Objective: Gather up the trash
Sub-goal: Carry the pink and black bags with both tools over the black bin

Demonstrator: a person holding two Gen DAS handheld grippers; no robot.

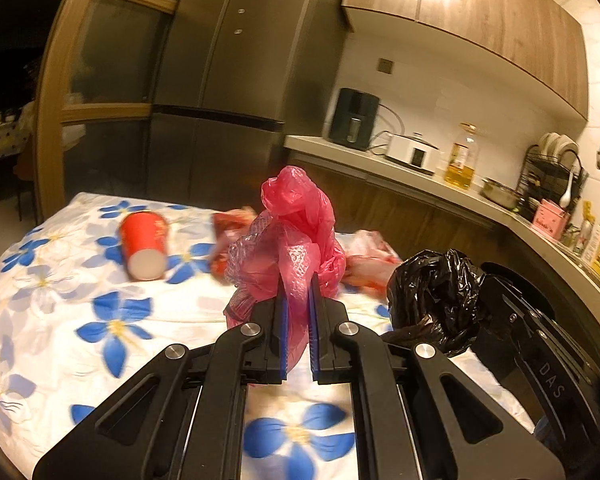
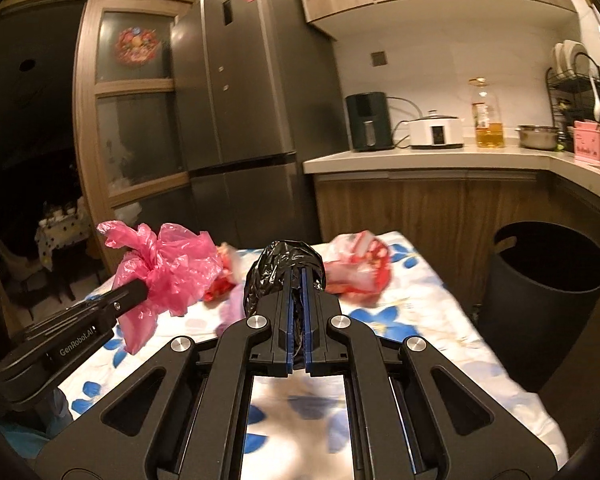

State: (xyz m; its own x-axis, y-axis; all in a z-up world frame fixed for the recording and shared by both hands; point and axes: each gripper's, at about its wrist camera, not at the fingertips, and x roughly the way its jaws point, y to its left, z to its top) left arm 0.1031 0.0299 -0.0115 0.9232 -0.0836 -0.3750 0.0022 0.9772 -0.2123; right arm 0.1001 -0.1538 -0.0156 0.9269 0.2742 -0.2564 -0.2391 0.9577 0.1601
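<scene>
My left gripper point(image 1: 298, 292) is shut on a crumpled pink plastic bag point(image 1: 296, 236) and holds it above the flowered table point(image 1: 60, 320). My right gripper point(image 2: 297, 280) is shut on a crumpled black plastic bag point(image 2: 284, 268), also lifted off the table. The black bag point(image 1: 432, 296) shows at the right of the left wrist view, the pink bag point(image 2: 168, 268) at the left of the right wrist view. A red paper cup point(image 1: 144, 244) lies on its side on the table. Red-and-white wrappers point(image 2: 356, 268) lie at the far side of the table.
A black bin point(image 2: 540, 292) stands on the floor right of the table, its mouth open. A kitchen counter point(image 2: 420, 158) with appliances and an oil bottle point(image 2: 488, 116) runs behind. A fridge point(image 2: 252, 120) stands beyond the table.
</scene>
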